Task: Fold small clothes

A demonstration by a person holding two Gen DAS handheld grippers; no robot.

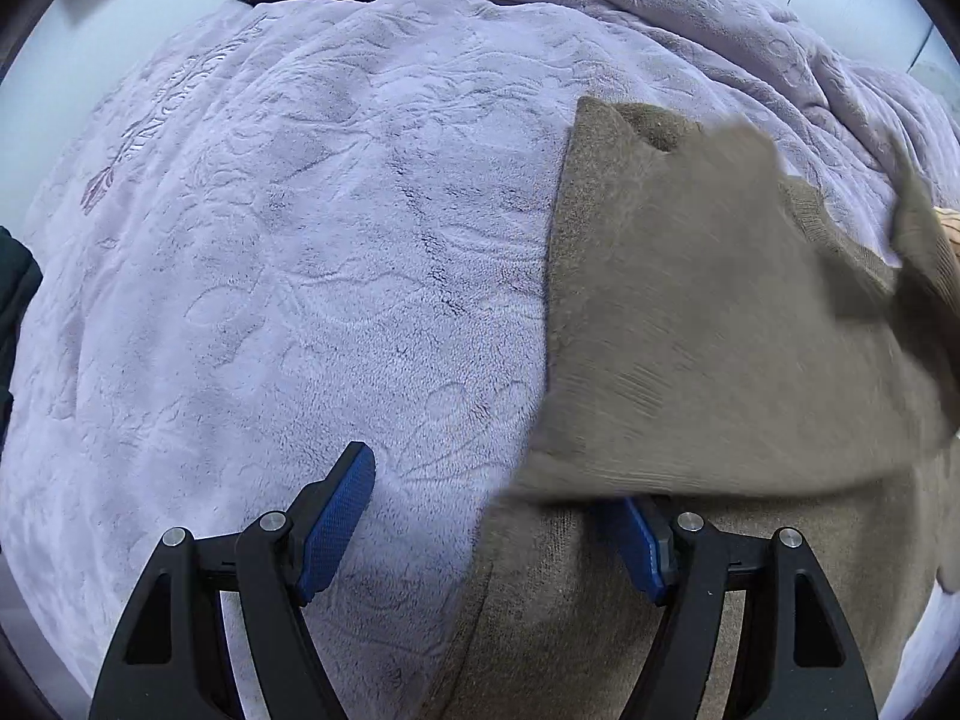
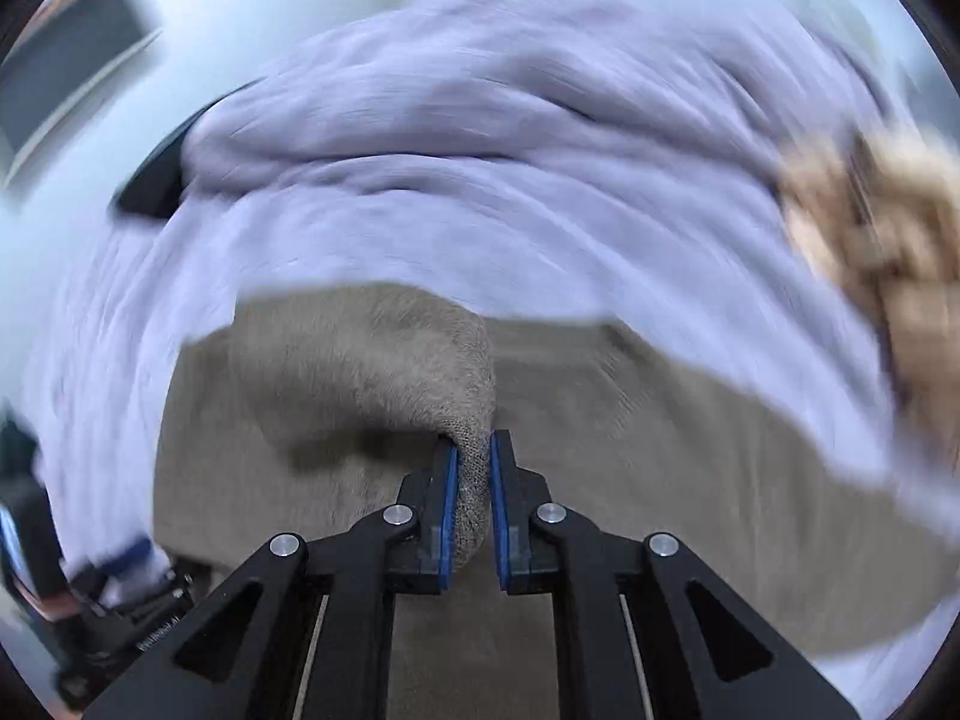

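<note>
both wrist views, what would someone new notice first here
The lavender plush blanket fills most of both views, its embossed pattern clear in the left wrist view. On it lies a brown knit garment, part of it lifted and folded across on the right of that view. In the right wrist view, the right gripper pinches a bunched piece of the knit, while the left gripper stands wide open at the garment's edge.

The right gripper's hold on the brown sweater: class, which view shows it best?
The right wrist view: the right gripper has its jaws pinched on a fold of the brown sweater. The left wrist view shows only blurred sweater cloth, no right gripper.
</note>
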